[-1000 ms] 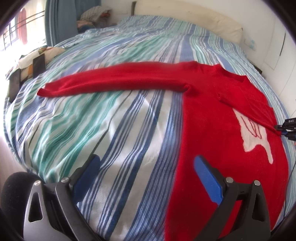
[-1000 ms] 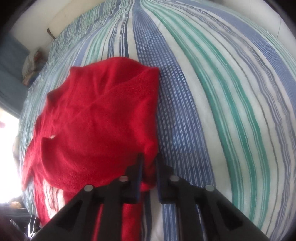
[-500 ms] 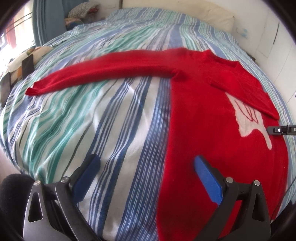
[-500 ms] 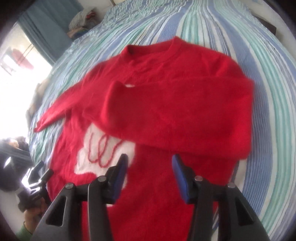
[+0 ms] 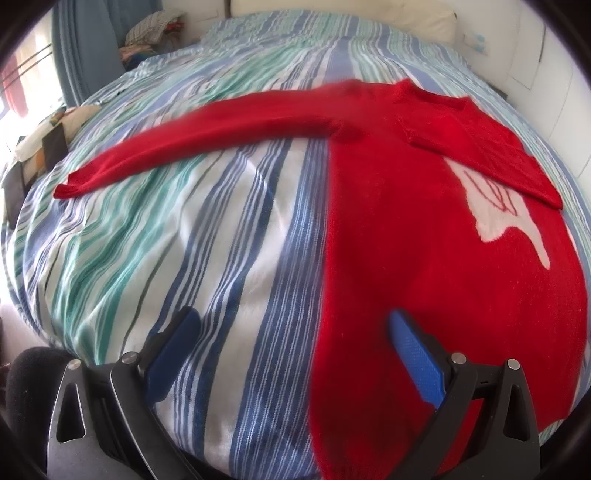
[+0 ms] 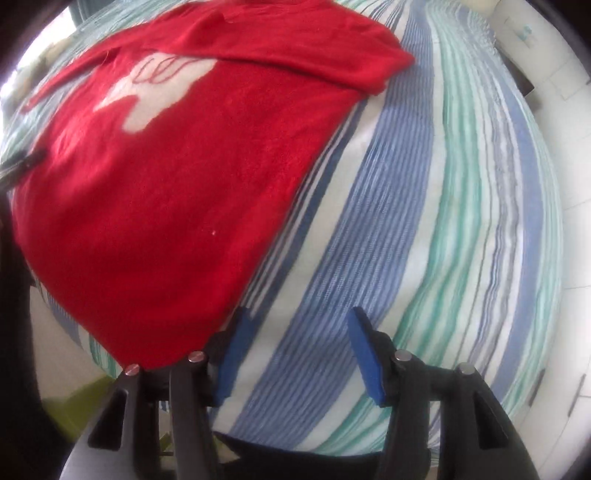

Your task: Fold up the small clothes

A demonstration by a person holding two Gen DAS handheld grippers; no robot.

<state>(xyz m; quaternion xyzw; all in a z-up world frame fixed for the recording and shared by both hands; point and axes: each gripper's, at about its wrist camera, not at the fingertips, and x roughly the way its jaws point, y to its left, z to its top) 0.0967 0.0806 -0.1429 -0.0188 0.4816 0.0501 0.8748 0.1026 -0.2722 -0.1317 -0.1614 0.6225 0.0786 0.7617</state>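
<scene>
- Left wrist view: the red sweater (image 5: 424, 236) lies flat on the striped bedspread (image 5: 207, 229), filling the right half of the view. One sleeve (image 5: 207, 136) stretches out to the left across the stripes, its cuff near the left edge of the bed. The other sleeve (image 5: 487, 155) is folded over the chest and partly covers a white motif (image 5: 509, 218).
- Left wrist view, gripper: the left gripper (image 5: 291, 354) hangs above the sweater's left side edge. Its jaws stand wide apart with nothing between them; one blue pad (image 5: 173, 354) is over the bedspread, the other over red knit.
- Left wrist view, background: a pale headboard (image 5: 413, 16) runs along the far end of the bed, and a blue curtain (image 5: 85, 48) hangs at the upper left.
- Right wrist view: the sweater (image 6: 155, 177) occupies the upper left, its folded sleeve (image 6: 295, 55) lying across the top; the bedspread (image 6: 424, 221) fills the right.
- Right wrist view, gripper: the right gripper (image 6: 295, 350) is over bare bedspread, just beside the sweater's hem corner. Its jaws have just been opening and stand apart, holding nothing; the left pad (image 6: 236, 354) is nearest the red edge.
</scene>
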